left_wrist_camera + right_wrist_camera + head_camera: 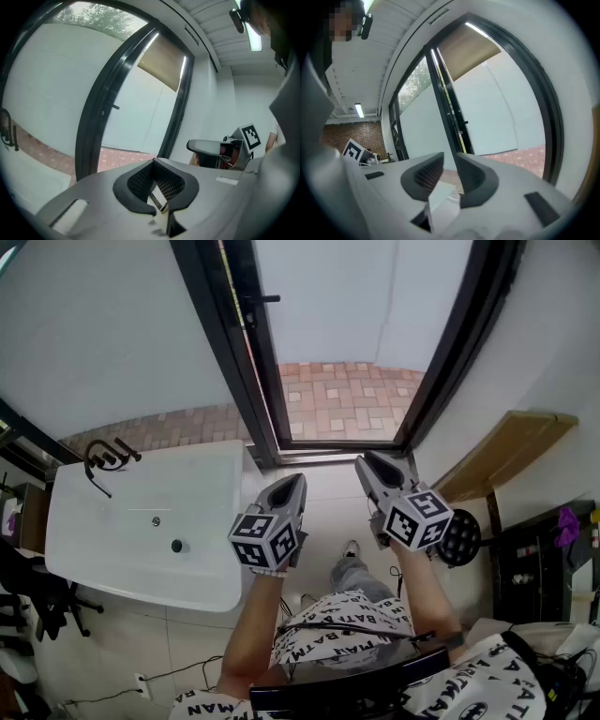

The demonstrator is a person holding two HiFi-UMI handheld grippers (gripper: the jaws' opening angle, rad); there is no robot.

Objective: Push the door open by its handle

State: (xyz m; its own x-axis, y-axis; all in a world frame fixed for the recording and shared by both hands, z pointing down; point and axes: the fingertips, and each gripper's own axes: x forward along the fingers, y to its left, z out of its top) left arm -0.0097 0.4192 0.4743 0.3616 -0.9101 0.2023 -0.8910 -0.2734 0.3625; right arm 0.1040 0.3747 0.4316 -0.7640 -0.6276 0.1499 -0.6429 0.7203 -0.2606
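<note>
You hold two tongs, both well short of the one dark-framed door. Your left tongs are pressed together, holding nothing. Your right tongs are spread a little, with nothing between them. The door's one black handle juts from its edge, far beyond the left tongs.

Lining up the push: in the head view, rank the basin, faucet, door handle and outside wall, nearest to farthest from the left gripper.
1. Basin, just left of it.
2. Faucet, at the basin's far left corner; door handle, ahead on the dark frame: too close to call.
3. Outside wall, farthest, straight ahead.
</note>
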